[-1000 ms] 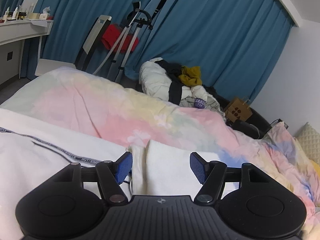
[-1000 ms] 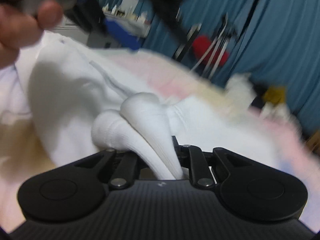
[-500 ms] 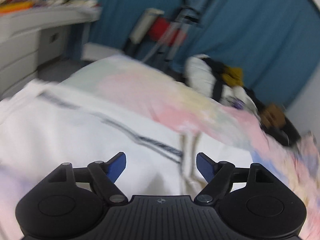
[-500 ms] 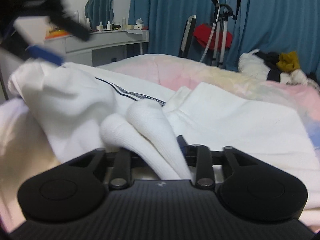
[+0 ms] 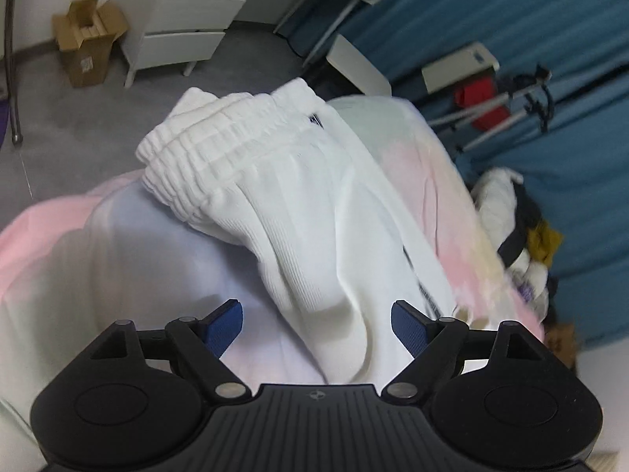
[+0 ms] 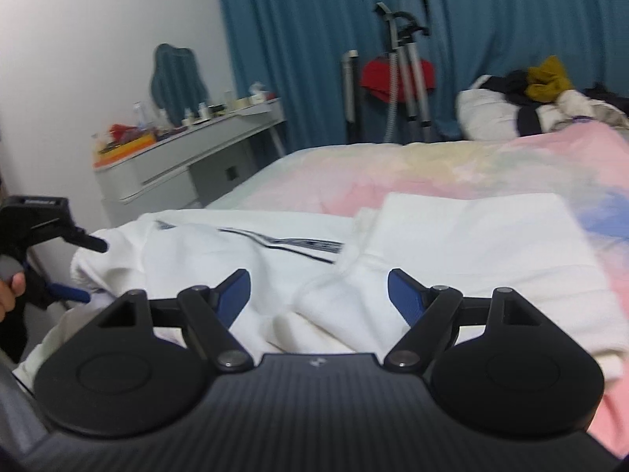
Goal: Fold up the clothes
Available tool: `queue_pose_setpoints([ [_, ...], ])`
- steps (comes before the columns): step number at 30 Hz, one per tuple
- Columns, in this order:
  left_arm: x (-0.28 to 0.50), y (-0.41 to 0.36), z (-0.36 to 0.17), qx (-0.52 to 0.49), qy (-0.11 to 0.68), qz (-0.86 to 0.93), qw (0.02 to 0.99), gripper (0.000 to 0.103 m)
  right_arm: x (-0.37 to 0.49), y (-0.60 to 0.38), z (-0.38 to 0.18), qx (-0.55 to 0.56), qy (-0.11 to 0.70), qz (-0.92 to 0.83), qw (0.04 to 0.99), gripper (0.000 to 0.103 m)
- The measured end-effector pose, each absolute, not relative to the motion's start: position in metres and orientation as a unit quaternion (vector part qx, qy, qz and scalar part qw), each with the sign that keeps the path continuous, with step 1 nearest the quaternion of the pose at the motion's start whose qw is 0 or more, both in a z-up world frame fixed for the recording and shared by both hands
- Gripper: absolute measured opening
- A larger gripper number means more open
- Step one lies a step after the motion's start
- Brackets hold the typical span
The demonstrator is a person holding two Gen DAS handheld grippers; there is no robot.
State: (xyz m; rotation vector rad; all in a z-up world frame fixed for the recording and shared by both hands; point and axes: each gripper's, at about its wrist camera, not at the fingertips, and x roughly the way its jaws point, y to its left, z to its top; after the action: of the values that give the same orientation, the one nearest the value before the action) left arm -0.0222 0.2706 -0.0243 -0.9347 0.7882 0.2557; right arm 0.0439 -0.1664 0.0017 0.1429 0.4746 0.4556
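White trousers (image 5: 314, 212) with a ribbed elastic waistband (image 5: 212, 157) lie on the pastel bed cover (image 5: 432, 181), the waistband at the bed's edge. My left gripper (image 5: 316, 326) is open just above them, and a fold of the cloth runs between its blue pads (image 5: 224, 326) without being pinched. In the right wrist view the trousers (image 6: 236, 251) show a dark side stripe (image 6: 283, 242), and their right part (image 6: 471, 244) is folded flat. My right gripper (image 6: 319, 293) is open over the bunched middle. The left gripper (image 6: 94, 271) appears at the far left, held by a hand (image 6: 8, 287).
A white desk with drawers (image 6: 188, 157) stands left of the bed, and a cardboard box (image 5: 84, 45) sits on the grey floor. A garment steamer stand (image 6: 401, 78) is in front of the blue curtains. At the bed's far end lies a pile of clothes (image 6: 523, 106).
My right gripper has opened and let go of the white cloth it held. My left gripper has swung left and down to the waistband end.
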Motion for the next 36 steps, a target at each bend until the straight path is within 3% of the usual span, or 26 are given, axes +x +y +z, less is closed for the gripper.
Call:
queue_pose_setpoints([
  [11, -0.017, 0.273, -0.036, -0.456, 0.371, 0.127, 0.799, 0.085, 0.074, -0.198, -0.016, 0.066, 0.211, 0.114, 0.969, 0.078],
  [17, -0.01, 0.268, -0.041, -0.464, 0.372, 0.123, 0.794, 0.085, 0.114, -0.208, -0.057, 0.089, 0.296, 0.128, 0.942, 0.08],
  [28, 0.013, 0.272, -0.063, -0.498, 0.364, 0.132, 0.776, 0.084, 0.109, -0.198, -0.056, 0.076, 0.297, 0.146, 0.941, 0.078],
  [29, 0.016, 0.274, -0.065, -0.502, 0.357, 0.137, 0.776, 0.082, 0.109, -0.198, -0.056, 0.078, 0.297, 0.145, 0.941, 0.078],
  [33, 0.024, 0.277, -0.065, -0.483, 0.33, 0.185, 0.789, 0.056, 0.11, -0.201, -0.054, 0.083, 0.293, 0.131, 0.943, 0.078],
  [36, 0.026, 0.275, -0.06, -0.458, 0.311, 0.21, 0.806, 0.046, 0.112, -0.2, -0.055, 0.078, 0.295, 0.125, 0.944, 0.078],
])
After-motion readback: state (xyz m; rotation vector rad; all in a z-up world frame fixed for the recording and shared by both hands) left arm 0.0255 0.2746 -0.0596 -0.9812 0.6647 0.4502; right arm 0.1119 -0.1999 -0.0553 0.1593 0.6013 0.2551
